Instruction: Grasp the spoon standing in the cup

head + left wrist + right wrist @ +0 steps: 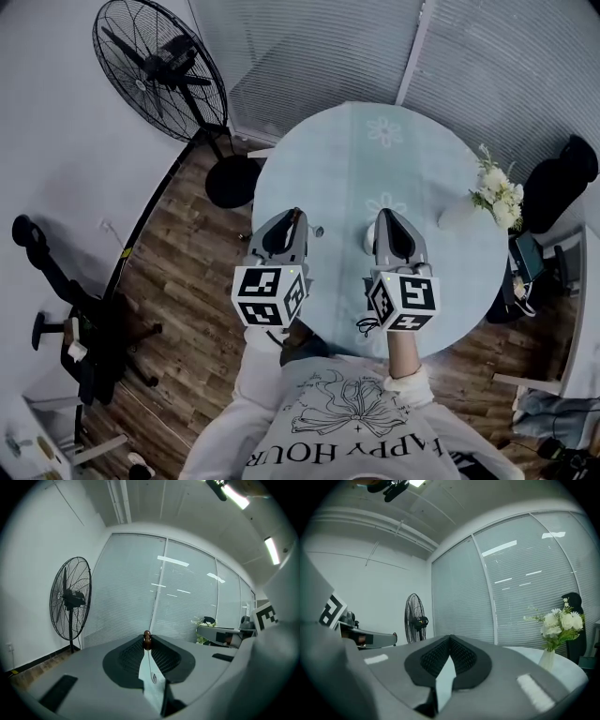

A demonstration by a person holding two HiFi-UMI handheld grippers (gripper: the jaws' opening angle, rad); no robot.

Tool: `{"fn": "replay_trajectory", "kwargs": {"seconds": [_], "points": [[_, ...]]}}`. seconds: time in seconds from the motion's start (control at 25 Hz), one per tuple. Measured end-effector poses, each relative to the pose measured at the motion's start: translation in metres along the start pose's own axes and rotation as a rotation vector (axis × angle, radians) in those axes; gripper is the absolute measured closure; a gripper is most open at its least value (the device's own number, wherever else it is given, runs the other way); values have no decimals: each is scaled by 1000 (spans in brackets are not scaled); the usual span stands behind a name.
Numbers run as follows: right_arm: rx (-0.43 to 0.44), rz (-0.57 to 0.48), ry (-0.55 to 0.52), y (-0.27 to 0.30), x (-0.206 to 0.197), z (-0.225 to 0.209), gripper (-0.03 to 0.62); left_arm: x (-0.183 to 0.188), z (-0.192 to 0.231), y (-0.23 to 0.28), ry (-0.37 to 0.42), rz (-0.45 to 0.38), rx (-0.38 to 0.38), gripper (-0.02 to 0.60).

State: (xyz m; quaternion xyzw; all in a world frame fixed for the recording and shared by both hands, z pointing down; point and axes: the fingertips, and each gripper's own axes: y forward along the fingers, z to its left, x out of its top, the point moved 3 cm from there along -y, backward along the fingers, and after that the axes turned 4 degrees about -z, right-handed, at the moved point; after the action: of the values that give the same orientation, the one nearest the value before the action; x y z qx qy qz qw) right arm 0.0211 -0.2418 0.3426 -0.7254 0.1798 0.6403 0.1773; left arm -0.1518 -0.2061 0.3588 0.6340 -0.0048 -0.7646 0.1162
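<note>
My left gripper (297, 216) hangs over the near left part of the round table (412, 155). In the left gripper view its jaws (147, 637) are shut on a thin spoon (147, 641). The spoon's brown knob sticks up at the jaw tips and its slim stem runs down through the gap. My right gripper (384, 216) hovers beside it. In the right gripper view its tips (450, 637) meet with nothing between them. A small white thing (367, 240), perhaps the cup, peeks out at the right gripper's left side and is mostly hidden.
A white vase (457, 217) of white flowers (497, 195) stands at the table's right edge. A black standing fan (159, 70) is at the back left on the wooden floor. Black chairs (66, 309) and bags (561, 183) flank the table.
</note>
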Motion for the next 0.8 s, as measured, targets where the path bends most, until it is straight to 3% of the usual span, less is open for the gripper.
{"fn": "replay_trajectory", "kwargs": {"seconds": [0.8], "points": [[9,2,7,0,1,3,583,1,0,-5,1,0,5,532]]}}
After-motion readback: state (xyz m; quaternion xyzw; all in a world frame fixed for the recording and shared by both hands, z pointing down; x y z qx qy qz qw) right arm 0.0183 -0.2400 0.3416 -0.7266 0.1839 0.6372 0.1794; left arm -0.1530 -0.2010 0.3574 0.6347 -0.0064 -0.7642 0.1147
